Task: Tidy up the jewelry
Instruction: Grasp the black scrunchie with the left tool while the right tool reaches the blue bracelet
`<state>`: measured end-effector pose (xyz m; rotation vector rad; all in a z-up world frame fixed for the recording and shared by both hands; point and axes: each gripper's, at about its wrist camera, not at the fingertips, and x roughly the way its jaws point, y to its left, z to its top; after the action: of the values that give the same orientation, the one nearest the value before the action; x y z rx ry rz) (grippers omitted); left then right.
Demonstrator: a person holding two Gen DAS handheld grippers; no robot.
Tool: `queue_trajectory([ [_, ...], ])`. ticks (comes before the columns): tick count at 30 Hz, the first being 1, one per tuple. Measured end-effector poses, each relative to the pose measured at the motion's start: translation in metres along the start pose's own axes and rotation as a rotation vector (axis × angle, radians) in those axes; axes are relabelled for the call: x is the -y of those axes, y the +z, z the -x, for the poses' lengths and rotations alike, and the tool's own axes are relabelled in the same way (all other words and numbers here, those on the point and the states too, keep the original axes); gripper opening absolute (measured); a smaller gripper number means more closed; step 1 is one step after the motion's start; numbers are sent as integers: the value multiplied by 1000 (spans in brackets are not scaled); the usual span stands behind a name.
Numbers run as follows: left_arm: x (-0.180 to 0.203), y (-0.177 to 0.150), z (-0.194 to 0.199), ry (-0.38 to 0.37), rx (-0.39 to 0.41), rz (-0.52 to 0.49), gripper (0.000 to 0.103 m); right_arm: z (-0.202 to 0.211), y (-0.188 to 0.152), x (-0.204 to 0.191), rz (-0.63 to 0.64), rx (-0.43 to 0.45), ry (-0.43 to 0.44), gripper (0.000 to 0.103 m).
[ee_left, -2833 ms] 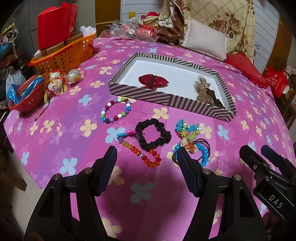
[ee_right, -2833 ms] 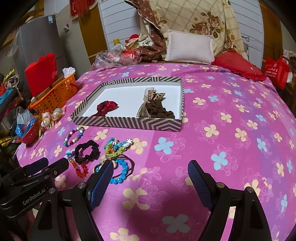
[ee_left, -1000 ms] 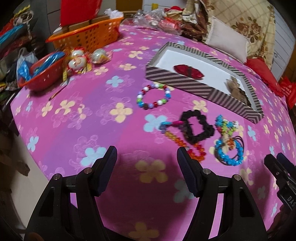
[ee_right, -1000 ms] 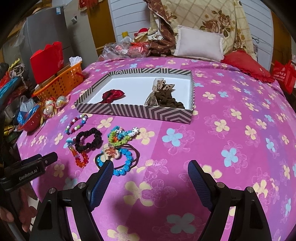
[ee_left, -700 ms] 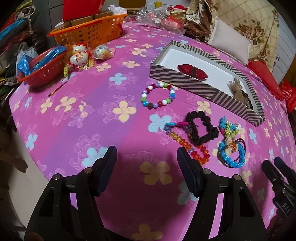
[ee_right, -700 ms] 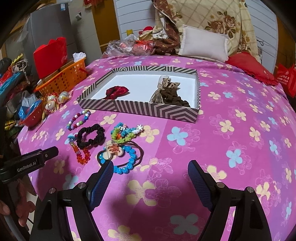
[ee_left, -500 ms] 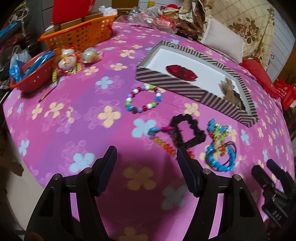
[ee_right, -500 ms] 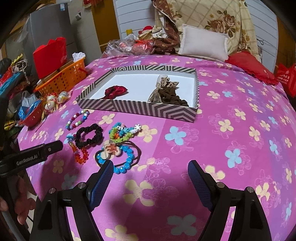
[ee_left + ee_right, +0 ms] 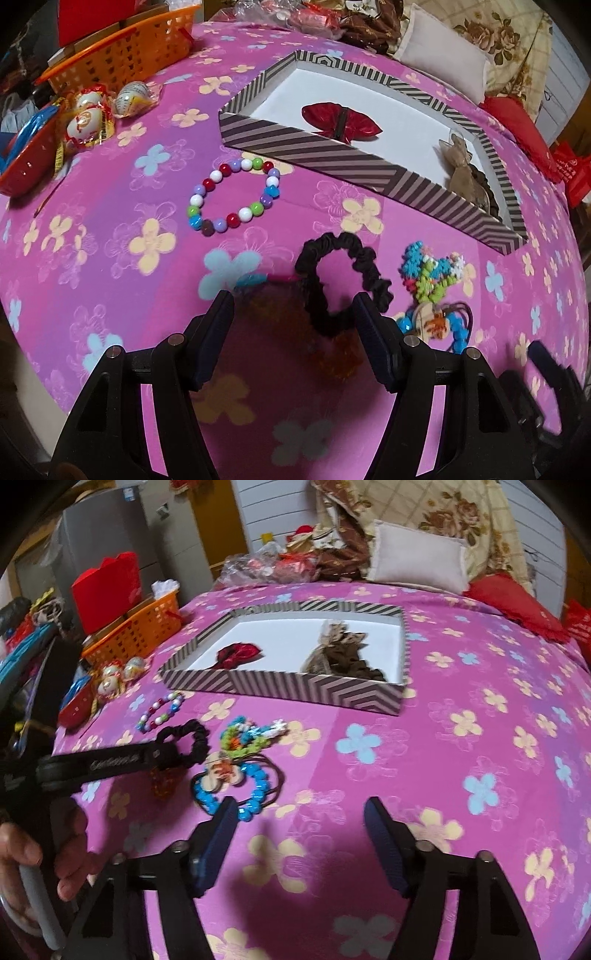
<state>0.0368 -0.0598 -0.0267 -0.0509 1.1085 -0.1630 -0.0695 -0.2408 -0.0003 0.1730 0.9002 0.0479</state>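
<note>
My left gripper (image 9: 293,306) is open, low over the pink flowered cloth, its fingers either side of a black scrunchie (image 9: 345,280) and an orange bead string (image 9: 334,354) in its shadow. A multicoloured bead bracelet (image 9: 232,201) lies farther left. A blue-green bead cluster (image 9: 430,271) and a blue bead bracelet with hair ties (image 9: 439,325) lie to the right. The striped box (image 9: 321,147) holds a red bow (image 9: 341,120) and a brown pouch (image 9: 461,166). My right gripper (image 9: 299,812) is open and empty beside the blue bracelet (image 9: 251,786); the left gripper (image 9: 110,762) reaches over the scrunchie (image 9: 195,738).
An orange basket (image 9: 118,62), wrapped round sweets (image 9: 99,110) and a red bowl (image 9: 22,162) sit at the left table edge. Pillows (image 9: 417,555) and a red cushion (image 9: 513,605) lie behind the box. The table edge curves close below both grippers.
My left gripper has moved forward and down to the scrunchie and orange beads, which now lie between its fingers. My right gripper has shifted slightly closer to the blue bracelet.
</note>
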Motion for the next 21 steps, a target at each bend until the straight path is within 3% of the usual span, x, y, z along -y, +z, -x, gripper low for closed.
queue_trajectory([
  [2, 2, 3, -3, 4, -5, 1, 63, -7, 2, -6, 26, -10, 11, 49],
  [7, 6, 9, -8, 19, -13, -11, 59, -22, 11, -11, 59, -11, 29, 33],
  [15, 10, 14, -13, 33, -13, -29, 59, -46, 22, -12, 123, -56, 63, 32],
  [21, 14, 18, -16, 36, -10, -44, 59, -56, 23, -13, 150, -60, 82, 21],
])
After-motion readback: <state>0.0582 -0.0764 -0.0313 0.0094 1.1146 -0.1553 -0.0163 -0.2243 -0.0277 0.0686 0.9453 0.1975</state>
